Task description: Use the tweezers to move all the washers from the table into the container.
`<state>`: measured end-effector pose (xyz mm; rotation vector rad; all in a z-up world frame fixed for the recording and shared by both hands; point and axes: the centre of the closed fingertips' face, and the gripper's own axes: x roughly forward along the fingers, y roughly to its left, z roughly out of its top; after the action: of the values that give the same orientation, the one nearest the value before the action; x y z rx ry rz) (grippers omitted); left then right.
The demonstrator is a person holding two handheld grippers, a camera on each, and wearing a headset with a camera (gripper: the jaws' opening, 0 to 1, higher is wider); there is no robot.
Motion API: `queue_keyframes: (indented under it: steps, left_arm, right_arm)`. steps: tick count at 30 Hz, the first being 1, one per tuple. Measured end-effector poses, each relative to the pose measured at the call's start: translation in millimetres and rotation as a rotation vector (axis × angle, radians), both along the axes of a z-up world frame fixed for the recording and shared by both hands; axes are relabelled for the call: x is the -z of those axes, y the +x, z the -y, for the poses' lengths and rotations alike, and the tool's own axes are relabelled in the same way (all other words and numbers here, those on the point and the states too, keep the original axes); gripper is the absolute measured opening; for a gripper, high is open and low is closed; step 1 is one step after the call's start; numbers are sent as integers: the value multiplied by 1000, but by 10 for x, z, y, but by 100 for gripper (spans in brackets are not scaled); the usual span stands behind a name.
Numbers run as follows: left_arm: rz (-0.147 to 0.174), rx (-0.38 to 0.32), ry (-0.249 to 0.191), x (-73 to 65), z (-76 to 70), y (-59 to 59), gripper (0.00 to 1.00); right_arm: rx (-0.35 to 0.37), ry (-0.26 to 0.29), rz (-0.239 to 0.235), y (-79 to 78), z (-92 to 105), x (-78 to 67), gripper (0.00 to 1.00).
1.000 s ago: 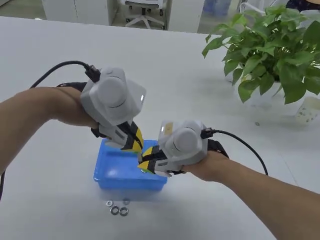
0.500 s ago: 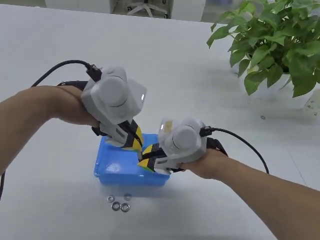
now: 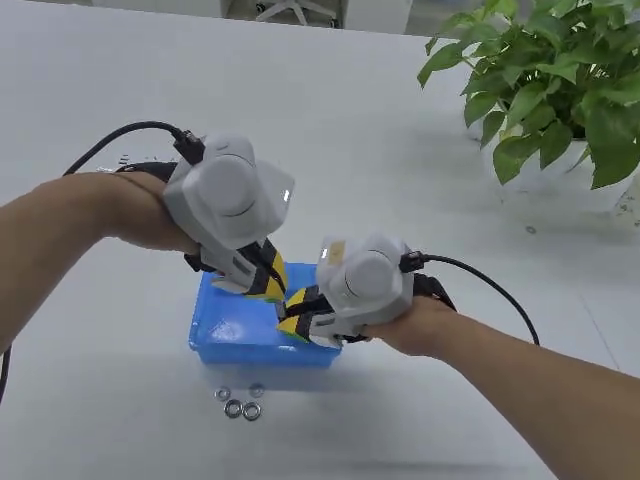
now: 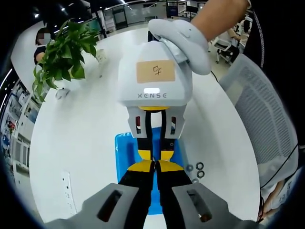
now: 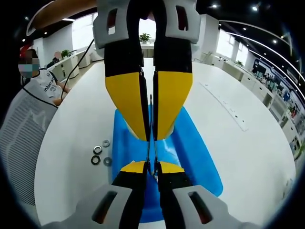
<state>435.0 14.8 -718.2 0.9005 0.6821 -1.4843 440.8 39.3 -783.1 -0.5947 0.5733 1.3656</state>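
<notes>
Washers [image 3: 233, 408] lie just beside the blue container [image 3: 225, 338].

"XENSE" on right tool [image 4: 153, 155] housing

The left gripper [image 3: 262, 284] and right gripper [image 3: 295, 322] are cased in rounded pale-grey shells [image 3: 225, 190]; the jaws are made black, faced with yellow pads [image 5: 127, 107] toward the tips; a black cable [image 3: 110, 140] is led out behind each claw; just behind the right claw a tan sticker [image 4: 156, 71], the word XENSE and a lit white strip [image 4: 151, 90] are borne.
</notes>
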Motion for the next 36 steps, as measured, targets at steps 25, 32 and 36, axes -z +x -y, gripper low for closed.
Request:
queue_keyframes:
  steps: [25, 32, 36]
  left_arm:
    - [23, 8, -2, -163, 34, -47, 6]
    - [33, 12, -1, -245, 47, -84, 6]
    - [42, 10, -5, -315, 57, -115, 6]
  right_arm:
    - [-5, 4, 30, -19, 32, -153, 10]
    - [-1, 15, 45, -57, 38, -250, 10]
    - [-1, 18, 56, -74, 39, -309, 10]
